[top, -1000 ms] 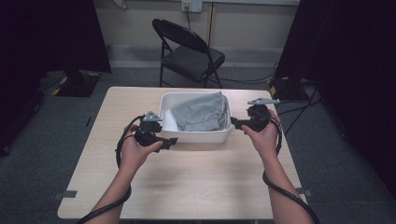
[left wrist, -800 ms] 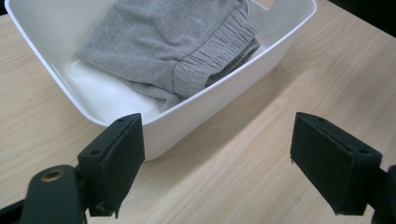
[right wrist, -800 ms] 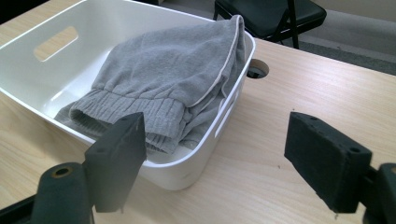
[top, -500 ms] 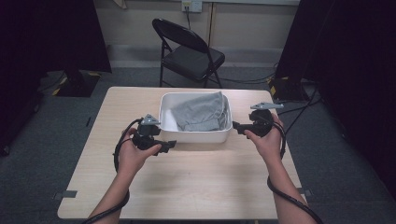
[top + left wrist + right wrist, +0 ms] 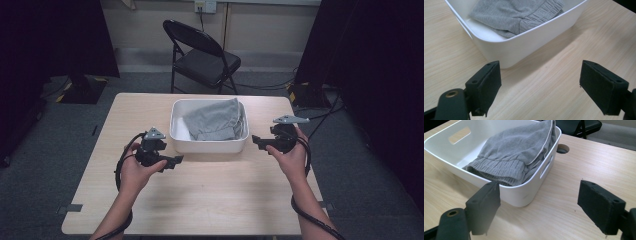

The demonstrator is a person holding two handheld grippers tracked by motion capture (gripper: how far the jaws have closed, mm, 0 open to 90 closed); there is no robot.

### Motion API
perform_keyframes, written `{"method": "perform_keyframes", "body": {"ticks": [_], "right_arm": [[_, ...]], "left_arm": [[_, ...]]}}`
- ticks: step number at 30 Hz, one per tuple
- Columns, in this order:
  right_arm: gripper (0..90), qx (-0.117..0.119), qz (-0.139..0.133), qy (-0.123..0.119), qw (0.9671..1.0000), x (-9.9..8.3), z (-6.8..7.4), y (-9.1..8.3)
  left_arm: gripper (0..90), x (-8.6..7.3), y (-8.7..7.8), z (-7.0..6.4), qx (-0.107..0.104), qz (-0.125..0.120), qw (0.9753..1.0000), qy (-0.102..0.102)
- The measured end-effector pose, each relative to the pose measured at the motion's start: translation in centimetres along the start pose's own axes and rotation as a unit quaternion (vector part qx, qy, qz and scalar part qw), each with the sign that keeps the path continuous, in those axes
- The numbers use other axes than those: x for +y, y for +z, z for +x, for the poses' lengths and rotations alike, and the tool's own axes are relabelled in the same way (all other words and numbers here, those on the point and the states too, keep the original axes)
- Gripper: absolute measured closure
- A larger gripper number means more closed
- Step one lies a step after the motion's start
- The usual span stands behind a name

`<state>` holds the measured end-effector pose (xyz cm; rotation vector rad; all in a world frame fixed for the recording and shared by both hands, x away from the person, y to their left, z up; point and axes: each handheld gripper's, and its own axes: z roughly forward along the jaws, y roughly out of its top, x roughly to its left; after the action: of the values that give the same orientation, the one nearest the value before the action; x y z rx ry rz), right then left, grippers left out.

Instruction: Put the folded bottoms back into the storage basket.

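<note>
- I see a white plastic tub point(image 5: 207, 145) on the far half of the light wooden table point(image 5: 210, 200), between my two grippers, with slot handles cut in its end walls.
- Inside it lies a grey sweat garment point(image 5: 215, 120), soft and fleecy, loosely folded, with a ribbed elastic band point(image 5: 499, 168) at one edge; it heaps up towards the tub's far right corner and drapes against the rim there.
- My left gripper point(image 5: 172, 161) hovers just beside the tub's near left corner, jaws spread wide, holding nothing; in its own view point(image 5: 540, 87) bare table lies between them.
- My right gripper point(image 5: 257, 141) sits just off the tub's right end, jaws likewise wide apart and empty point(image 5: 539, 210).
- A black folding chair point(image 5: 202, 57) stands beyond the table.
</note>
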<state>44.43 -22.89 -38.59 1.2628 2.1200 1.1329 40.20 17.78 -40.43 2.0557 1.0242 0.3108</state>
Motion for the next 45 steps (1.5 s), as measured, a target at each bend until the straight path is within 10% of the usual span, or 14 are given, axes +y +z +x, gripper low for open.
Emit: {"method": "perform_keyframes", "body": {"ticks": [45], "right_arm": [[16.5,0.033,0.007,-0.006,0.9994,-5.7,-0.8,-1.4]], "left_arm": [[16.6,-4.4,-1.3,1.6,0.004,0.009,0.9999,-0.011]]}}
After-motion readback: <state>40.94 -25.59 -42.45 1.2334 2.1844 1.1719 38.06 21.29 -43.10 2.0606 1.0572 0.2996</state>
